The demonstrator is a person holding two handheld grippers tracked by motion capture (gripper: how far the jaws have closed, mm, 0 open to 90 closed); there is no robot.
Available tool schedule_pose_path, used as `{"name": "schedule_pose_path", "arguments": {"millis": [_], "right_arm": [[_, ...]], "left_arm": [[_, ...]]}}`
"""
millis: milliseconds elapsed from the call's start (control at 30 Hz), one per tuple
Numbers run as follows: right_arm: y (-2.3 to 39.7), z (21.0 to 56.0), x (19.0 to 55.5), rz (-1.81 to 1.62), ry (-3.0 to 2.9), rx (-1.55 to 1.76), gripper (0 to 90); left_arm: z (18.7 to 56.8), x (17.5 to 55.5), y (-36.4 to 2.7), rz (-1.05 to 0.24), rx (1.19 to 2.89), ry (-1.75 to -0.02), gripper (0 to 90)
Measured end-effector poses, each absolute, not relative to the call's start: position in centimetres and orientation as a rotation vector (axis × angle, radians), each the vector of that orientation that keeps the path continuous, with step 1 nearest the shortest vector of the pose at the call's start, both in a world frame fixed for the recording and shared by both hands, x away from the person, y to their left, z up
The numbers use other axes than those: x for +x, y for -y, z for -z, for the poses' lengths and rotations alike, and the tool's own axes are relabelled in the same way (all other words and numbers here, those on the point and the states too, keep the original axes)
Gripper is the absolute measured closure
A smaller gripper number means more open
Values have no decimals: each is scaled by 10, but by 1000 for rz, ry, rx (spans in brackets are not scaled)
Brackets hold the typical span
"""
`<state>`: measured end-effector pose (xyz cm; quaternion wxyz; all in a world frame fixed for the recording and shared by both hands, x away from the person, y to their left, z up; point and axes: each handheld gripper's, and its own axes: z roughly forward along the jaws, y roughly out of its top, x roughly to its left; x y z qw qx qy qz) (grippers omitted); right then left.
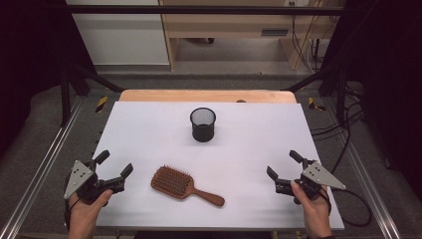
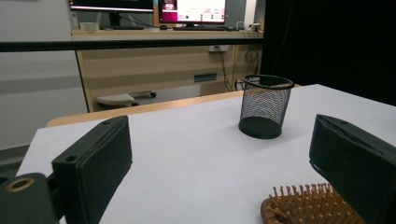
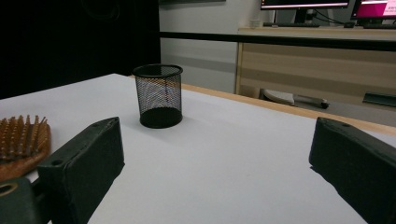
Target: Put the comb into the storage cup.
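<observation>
Left gripper (image 1: 113, 165) rests near the table's (image 1: 149, 129) front-left edge, jaws spread and empty; the wooden paddle hairbrush (image 1: 185, 185) lies just to its right, handle angled toward the right gripper (image 1: 283, 164), likewise spread, farther off; left hand nearer.

Both claws, left claw (image 1: 116, 162) and right claw (image 1: 282, 163), sit over a plain white table top (image 1: 149, 129), with a strip of bare wood edge (image 1: 206, 95) showing at the far side straight ahead of them. Way past that there's a light wooden desk (image 1: 224, 25) with a couple of lit monitors (image 2: 191, 10) on it, plus a black bar (image 1: 199, 10) running across in front. Off to the outside of the right claw a bunch of black cables (image 1: 343, 124) lies on the grey floor, and outside the left claw there's a metal rail (image 1: 45, 164) and a bit of yellow-black tape (image 1: 101, 103)
</observation>
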<state>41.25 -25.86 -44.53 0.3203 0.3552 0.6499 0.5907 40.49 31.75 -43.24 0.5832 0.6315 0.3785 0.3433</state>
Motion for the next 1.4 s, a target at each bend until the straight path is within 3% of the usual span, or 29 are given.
{"name": "schedule_pose_path", "arguments": {"millis": [233, 367, 467, 500, 533, 700, 833, 1100, 1400], "right_arm": [[259, 446, 413, -1542, -1705, 942, 32], [259, 446, 413, -1538, -1706, 942, 32], [258, 446, 413, -1535, -1709, 939, 32], [258, 446, 413, -1535, -1709, 939, 32], [257, 446, 413, -1534, -1715, 932, 32], [256, 447, 414, -1528, -1719, 932, 32], [256, 447, 414, -1524, -1723, 932, 32], [255, 448, 414, -1515, -1733, 930, 34], [253, 448, 414, -1505, -1751, 930, 33]], "left_arm": [[432, 406, -316, -800, 1497, -899, 125], [433, 408, -315, -795, 1512, -920, 221], [434, 409, -314, -811, 1530, -939, 353], [435, 410, -314, -822, 1546, -956, 353], [436, 411, -314, -832, 1559, -971, 432], [438, 414, -312, -849, 1580, -999, 555], [441, 416, -310, -814, 1623, -997, 763], [449, 423, -303, -720, 1725, -1028, 899], [460, 432, -292, -629, 1866, -1047, 900]]}}
